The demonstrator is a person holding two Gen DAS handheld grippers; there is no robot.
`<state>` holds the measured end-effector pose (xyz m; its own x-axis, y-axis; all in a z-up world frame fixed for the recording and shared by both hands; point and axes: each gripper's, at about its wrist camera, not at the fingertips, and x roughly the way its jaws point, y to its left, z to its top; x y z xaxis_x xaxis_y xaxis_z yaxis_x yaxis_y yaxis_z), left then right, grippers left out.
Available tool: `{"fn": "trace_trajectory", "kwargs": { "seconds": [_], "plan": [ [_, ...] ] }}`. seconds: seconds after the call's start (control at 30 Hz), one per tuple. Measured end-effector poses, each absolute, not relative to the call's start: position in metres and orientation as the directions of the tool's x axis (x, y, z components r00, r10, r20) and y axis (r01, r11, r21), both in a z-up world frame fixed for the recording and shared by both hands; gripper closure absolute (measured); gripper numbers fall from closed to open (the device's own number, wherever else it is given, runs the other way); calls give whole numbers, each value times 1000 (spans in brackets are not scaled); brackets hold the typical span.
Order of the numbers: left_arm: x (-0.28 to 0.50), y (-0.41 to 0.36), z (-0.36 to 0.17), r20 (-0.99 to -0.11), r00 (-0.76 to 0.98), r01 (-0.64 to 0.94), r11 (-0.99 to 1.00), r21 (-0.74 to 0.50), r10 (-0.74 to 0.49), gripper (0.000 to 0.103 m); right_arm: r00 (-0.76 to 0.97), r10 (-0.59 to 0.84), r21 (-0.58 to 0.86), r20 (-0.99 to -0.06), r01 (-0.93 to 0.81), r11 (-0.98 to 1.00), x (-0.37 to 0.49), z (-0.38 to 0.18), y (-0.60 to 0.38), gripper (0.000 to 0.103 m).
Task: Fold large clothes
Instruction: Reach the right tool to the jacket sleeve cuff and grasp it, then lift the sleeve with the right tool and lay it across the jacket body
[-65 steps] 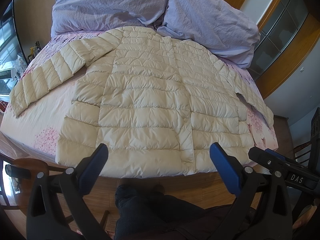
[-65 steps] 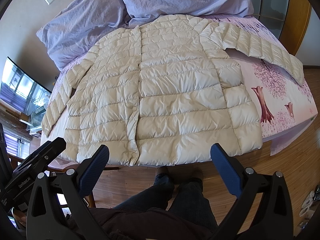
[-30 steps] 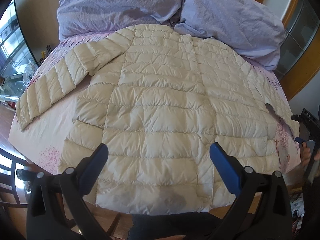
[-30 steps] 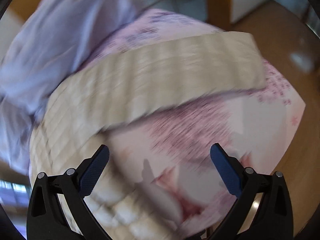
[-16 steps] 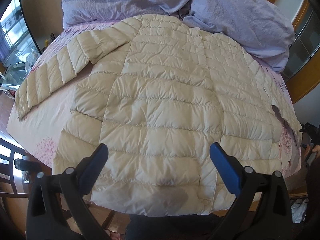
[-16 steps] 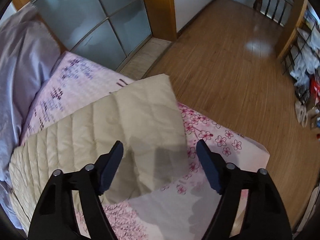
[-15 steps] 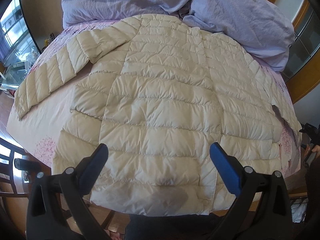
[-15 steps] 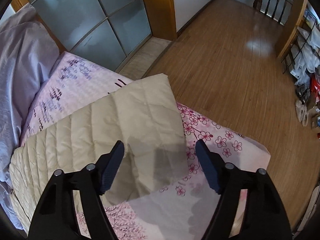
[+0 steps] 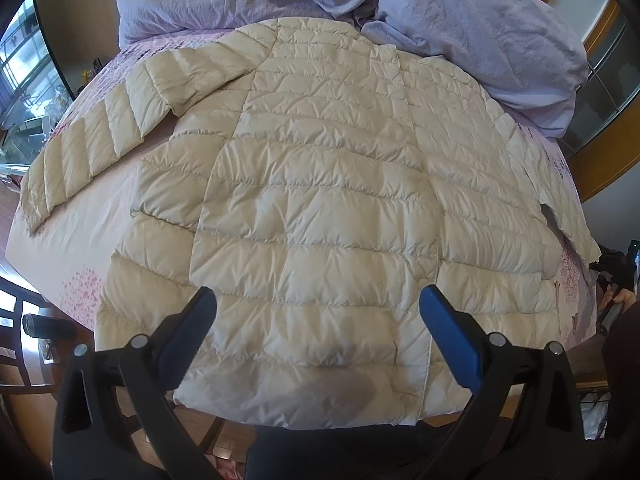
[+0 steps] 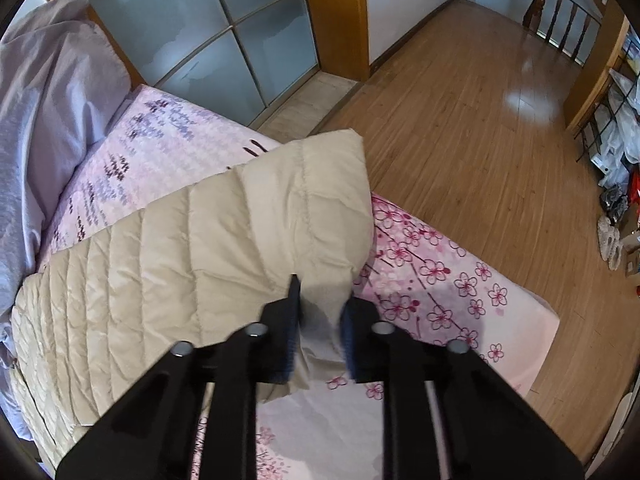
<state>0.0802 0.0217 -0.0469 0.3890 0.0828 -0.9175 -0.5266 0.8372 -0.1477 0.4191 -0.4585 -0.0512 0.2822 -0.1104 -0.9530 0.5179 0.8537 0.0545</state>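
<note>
A cream quilted puffer jacket [image 9: 320, 200] lies spread flat, front up, on a bed with a pink floral sheet [image 9: 76, 240]. Its left sleeve [image 9: 104, 136] stretches out to the left. My left gripper [image 9: 318, 320] is open and empty, hovering above the jacket's hem. In the right wrist view, my right gripper [image 10: 320, 316] is shut on the cuff end of the jacket's right sleeve [image 10: 248, 232], which lies on the sheet [image 10: 460, 300] near the bed's corner. The right gripper also shows at the far right of the left wrist view [image 9: 616, 276].
Lilac pillows [image 9: 480, 20] lie at the head of the bed, touching the jacket's collar. Wooden floor [image 10: 480, 120] lies beyond the bed corner, with frosted sliding doors [image 10: 224, 32] behind. Clutter [image 10: 616, 184] sits at the far right. A dark chair [image 9: 24, 328] stands at the left.
My right gripper's jaws have closed onto the sleeve cuff; half a second ago they stood open above it. The left gripper has drifted slightly closer over the hem.
</note>
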Motion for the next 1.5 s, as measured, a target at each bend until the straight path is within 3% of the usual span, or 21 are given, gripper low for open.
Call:
{"fn": "trace_trajectory", "kwargs": {
  "seconds": [0.3,0.57,1.0,1.5],
  "plan": [
    [76,29,-45,-912,406,-512,842,-168,65,2,395,-151,21,-906,398,917,436,-10,-409,95],
    [71,43,-43,-909,408,-520,839,-157,83,2,481,46,111,-876,107,988,453,26,-280,96],
    [39,85,-46,-910,396,-589,794,-150,122,2,311,292,206,-905,-279,938,408,7,-55,96],
    [18,128,-46,-908,384,-648,749,-135,169,2,171,378,266,-910,-460,847,343,-7,83,96]
  ]
}}
